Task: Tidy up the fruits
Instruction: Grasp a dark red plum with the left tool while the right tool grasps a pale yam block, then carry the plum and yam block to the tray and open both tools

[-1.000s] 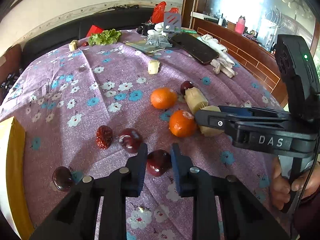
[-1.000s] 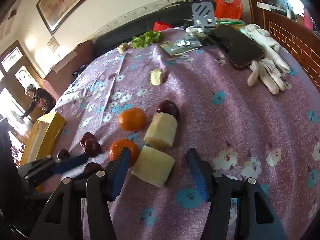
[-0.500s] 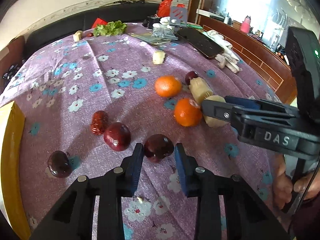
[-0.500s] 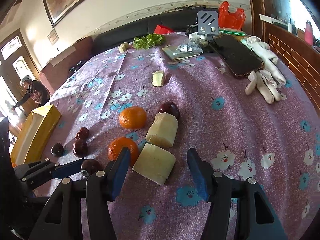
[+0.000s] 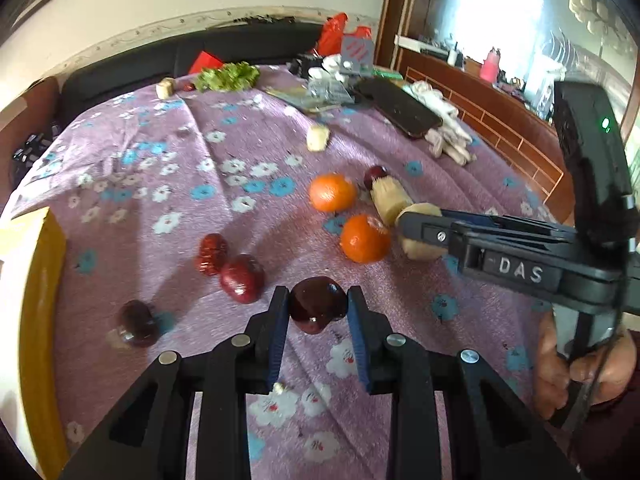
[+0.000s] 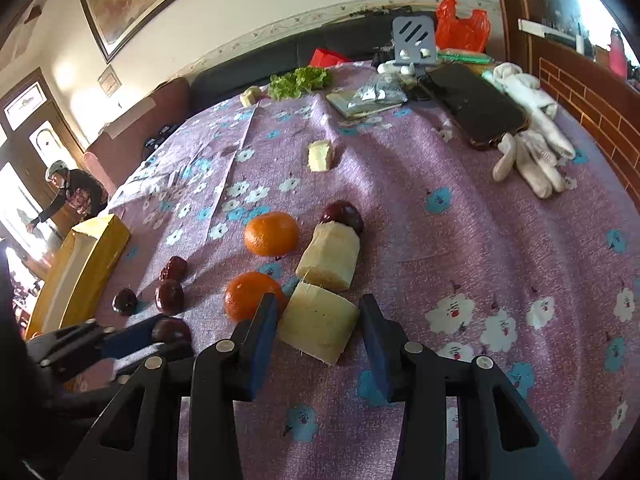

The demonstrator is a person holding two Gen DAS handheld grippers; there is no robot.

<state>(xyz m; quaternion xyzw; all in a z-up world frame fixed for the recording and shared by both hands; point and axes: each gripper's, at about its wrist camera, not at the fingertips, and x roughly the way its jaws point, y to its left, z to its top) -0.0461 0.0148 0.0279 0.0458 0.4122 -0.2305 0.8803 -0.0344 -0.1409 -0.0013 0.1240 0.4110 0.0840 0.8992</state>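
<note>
Cloth: purple, white and blue flowers. Oranges: orange. Dates: dark red. Cane pieces: pale yellow. Box: yellow.

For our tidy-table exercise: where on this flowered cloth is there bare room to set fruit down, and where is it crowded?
Free: the cloth between the sugarcane pieces and the white gloves; also between the lettuce and the oranges. Crowded: the far edge by the phone, and the fruit cluster around the red dates.

Two oranges, five red dates, four cane pieces.
</note>
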